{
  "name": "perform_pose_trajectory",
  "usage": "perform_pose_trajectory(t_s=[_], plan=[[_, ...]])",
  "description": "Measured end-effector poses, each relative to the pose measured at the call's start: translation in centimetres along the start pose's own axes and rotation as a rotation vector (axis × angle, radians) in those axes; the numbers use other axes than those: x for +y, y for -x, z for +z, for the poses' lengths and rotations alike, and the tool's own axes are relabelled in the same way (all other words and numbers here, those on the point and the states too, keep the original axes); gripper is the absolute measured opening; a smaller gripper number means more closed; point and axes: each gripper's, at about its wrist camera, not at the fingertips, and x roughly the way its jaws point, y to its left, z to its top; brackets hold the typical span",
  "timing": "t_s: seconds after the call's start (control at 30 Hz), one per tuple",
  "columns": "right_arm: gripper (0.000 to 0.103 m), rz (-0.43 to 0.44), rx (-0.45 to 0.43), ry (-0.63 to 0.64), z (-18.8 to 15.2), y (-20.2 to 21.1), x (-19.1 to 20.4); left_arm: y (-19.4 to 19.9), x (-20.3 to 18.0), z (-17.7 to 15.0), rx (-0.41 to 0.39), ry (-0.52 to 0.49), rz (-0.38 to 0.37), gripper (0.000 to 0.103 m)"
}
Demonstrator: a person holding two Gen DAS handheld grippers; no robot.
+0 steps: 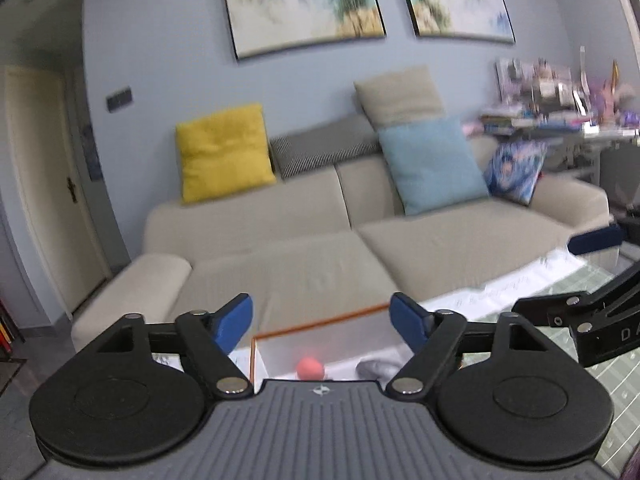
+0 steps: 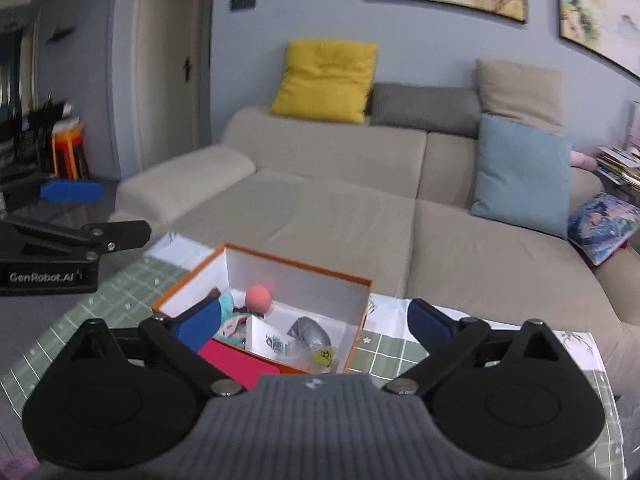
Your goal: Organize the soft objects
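We hold the left gripper (image 1: pixel 321 322) and right gripper (image 2: pixel 314 326) with jaws wide apart and empty above the orange-rimmed cardboard box (image 2: pixel 298 276), which contains a round pink foam ball (image 2: pixel 258 298), a crumpled grey pouch (image 2: pixel 310 333) and a teal plush (image 2: pixel 227 304).

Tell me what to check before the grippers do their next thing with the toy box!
1. Left gripper empty, blue pads apart: ok.
2. Right gripper empty, blue pads apart: ok.
3. Orange-edged white cardboard box open on top, standing on the green checked tablecloth: ok.
4. Soft things inside the box: round pink ball, grey plush lump, teal plush toy: ok.
5. No soft toys left outside on the tablecloth: cannot tell, grippers hide part of it.
6. Room left in the box for more: cannot tell.
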Motion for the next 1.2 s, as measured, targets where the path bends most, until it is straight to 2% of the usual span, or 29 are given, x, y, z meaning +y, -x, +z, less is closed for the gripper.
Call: perform_pose_trajectory(t_s=[0.13,0.23,0.43,0.67,0.87,1.0,1.07,1.2], plan=[[0.1,0.0,-0.069,-0.061,-1.8,4.6,-0.5,3.3,-2.3,-1.0,-0.089,0.027,0.04,0.102],[0.1,-0.023,-0.1,-0.068,-4.1,7.5,-0.5,5.4,-4.7,-2.2,-0.13,-0.002,0.081,0.102],[0.1,-0.111,-0.107,-0.071,-9.4,11.3,-0.3,7.8,-8.6,-4.9,-0.142,0.035,0.094,0.103],[0.1,-0.196,-0.089,-0.12,-15.0,12.0,-1.2,6.7,-10.1,-9.3,0.043,0.081,0.039,0.103],[0.1,-0.273,-0.063,-0.092,-19.3,10.1,-0.5,4.6,-10.6,-14.3,0.158,0.145,0.066,0.103],[0.1,-0.247,-0.031,-0.052,-21.2,8.3,0.4,3.8,-10.2,-16.1,0.221,0.177,0.074,0.103],[0.1,-0.221,0.009,-0.044,-21.4,7.3,0.4,3.8,-9.9,-16.3,0.222,0.187,0.069,0.103],[0.1,-0.207,0.064,-0.041,-22.2,5.8,0.7,3.2,-10.1,-16.8,0.274,0.163,0.059,0.103]])
